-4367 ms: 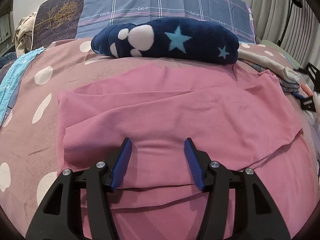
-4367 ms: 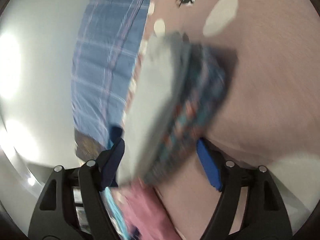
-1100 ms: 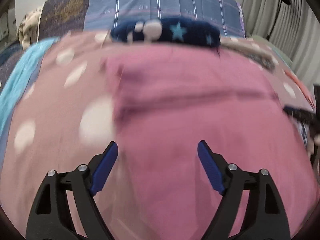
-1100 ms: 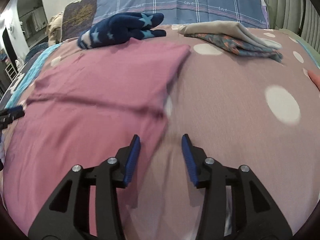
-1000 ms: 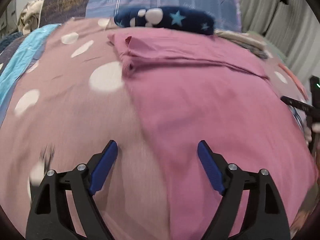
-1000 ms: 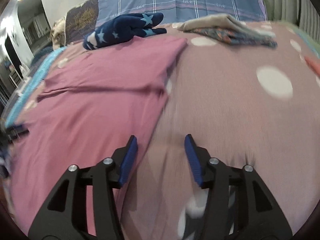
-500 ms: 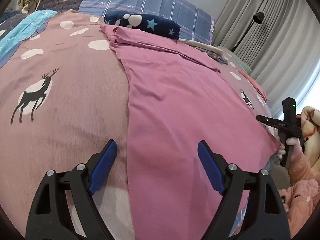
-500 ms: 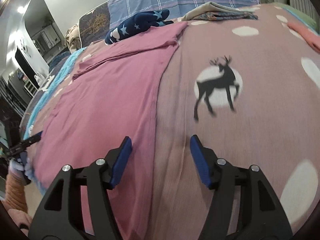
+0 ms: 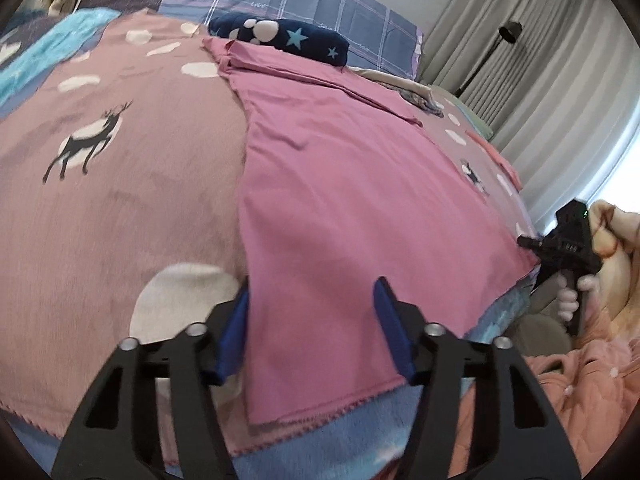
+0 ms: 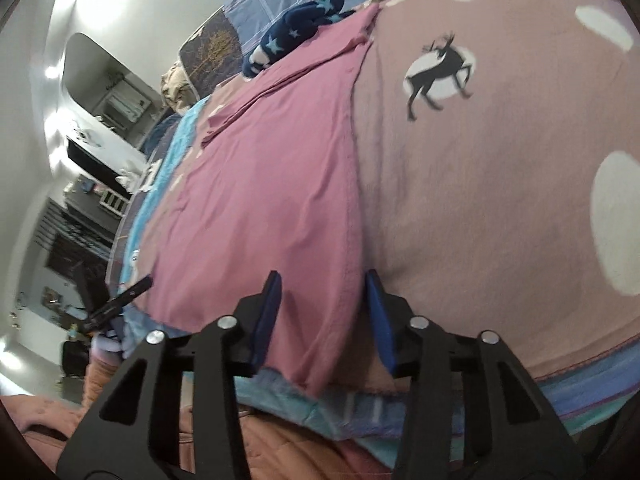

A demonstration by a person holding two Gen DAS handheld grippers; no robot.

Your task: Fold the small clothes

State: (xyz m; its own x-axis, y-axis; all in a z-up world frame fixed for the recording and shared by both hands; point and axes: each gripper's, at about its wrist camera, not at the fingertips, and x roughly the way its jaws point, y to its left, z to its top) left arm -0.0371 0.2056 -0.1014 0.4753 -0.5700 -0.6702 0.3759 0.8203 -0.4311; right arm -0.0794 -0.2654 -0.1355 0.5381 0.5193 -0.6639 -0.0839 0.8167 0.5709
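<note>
A pink garment point(image 9: 340, 184) lies spread flat along the bed, its far end folded near the pillows. It also shows in the right wrist view point(image 10: 256, 200). My left gripper point(image 9: 310, 322) is open, its jaws straddling the garment's near left corner at the bed's front edge. My right gripper point(image 10: 322, 312) is open, its jaws straddling the garment's near right corner. The right gripper also shows at the right of the left wrist view point(image 9: 560, 244).
The bed has a mauve cover point(image 9: 120, 184) with white dots and deer prints. A navy star-patterned fleece point(image 9: 280, 38) lies by the plaid pillows point(image 9: 304, 4). A folded pile point(image 9: 416, 94) sits at the far right. Grey curtains point(image 9: 540, 60) and a floor lamp point(image 9: 508, 32) stand behind.
Both grippers have drawn back along the garment from its far end to its near hem at the bed's front edge. Both jaws have narrowed a little around the corners.
</note>
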